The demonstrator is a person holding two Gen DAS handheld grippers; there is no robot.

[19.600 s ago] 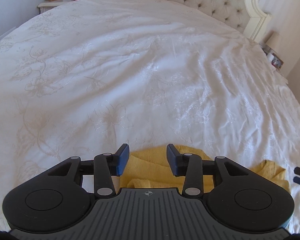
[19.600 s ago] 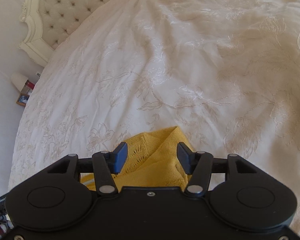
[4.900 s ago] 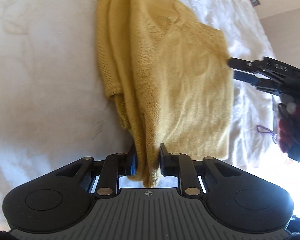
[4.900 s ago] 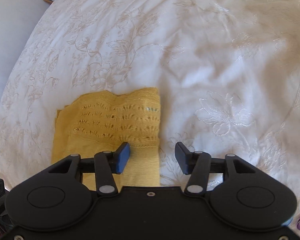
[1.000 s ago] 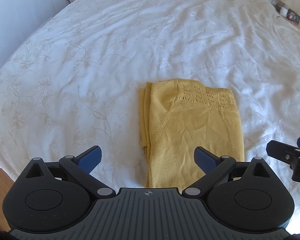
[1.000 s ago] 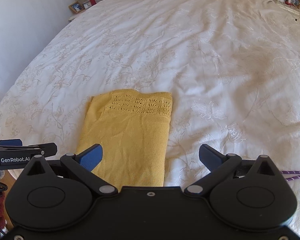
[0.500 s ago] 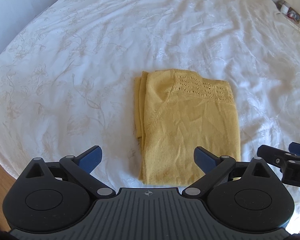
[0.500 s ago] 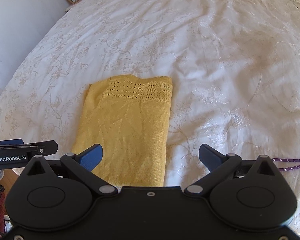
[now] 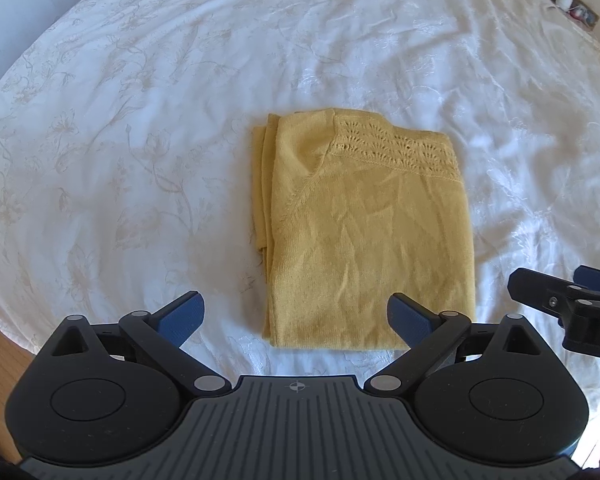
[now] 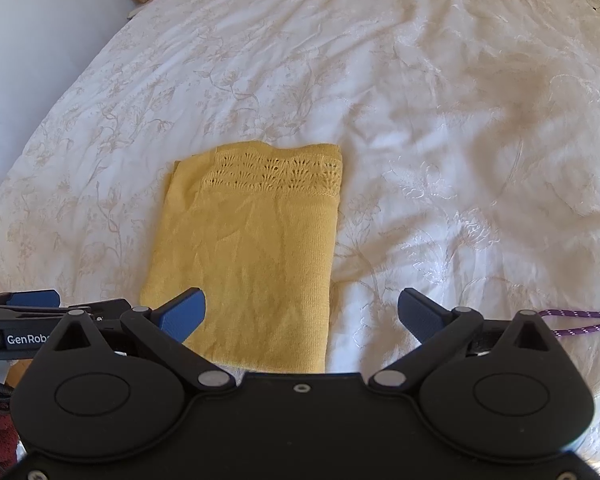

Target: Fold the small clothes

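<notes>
We hold two hand-held grippers, the left hand-held gripper [image 9: 296,318] and right hand-held gripper [image 10: 302,316], both spread wide and gripping nothing. Just beyond lies one folded mustard-yellow knitted sweater [image 9: 364,232], flat on the white embroidered bed cover [image 9: 140,120]. A purple braided cord [image 10: 580,320] runs off the right edge; far bedside items are too small to make out.

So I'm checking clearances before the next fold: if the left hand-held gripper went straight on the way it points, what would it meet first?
Most likely the folded yellow knit sweater, at its near edge, lying on the white embroidered bedspread. The left hand-held gripper is open; depth is unclear.
</notes>
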